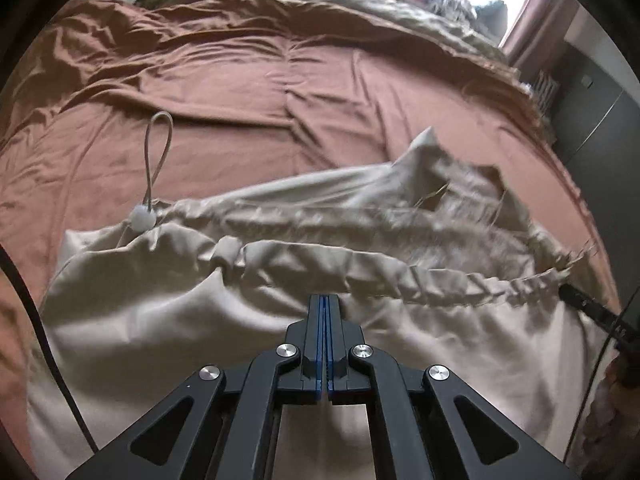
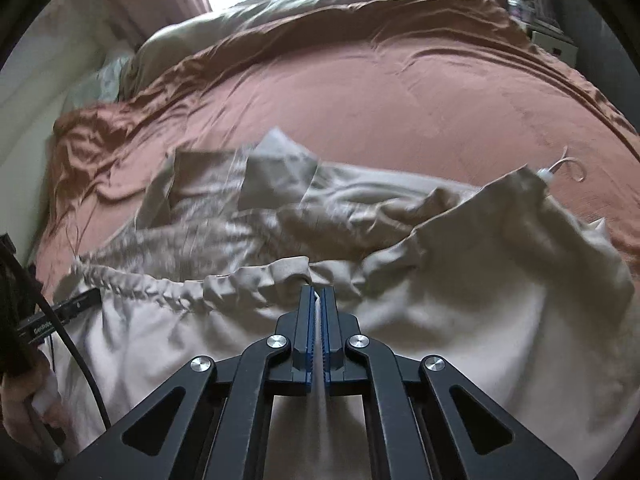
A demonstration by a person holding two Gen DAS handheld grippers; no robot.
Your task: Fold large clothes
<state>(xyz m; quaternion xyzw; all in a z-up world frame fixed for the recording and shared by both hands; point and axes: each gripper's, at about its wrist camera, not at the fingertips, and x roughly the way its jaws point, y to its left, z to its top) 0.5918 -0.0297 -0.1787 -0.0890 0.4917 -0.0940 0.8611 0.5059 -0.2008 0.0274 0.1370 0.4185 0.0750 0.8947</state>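
While your left wrist view shows the beige garment [image 1: 168, 320] lying on the rust bedspread [image 1: 280, 100], cord loop [image 1: 158, 152] beside it, your left gripper [image 1: 325, 308] sits pressed together over its gathered waistband. Through the right wrist view, your right gripper [image 2: 318, 300] pinches a fold of that fabric.

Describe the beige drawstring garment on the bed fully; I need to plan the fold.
The beige drawstring garment is thin, smooth woven fabric, rumpled, lying spread on the rust-brown bedspread. A gathered elastic hem crosses it; a looped cord with a white toggle trails off one corner. Flaps stick up at its far side. The left gripper and the right gripper are each shut on a fabric fold near the hem.
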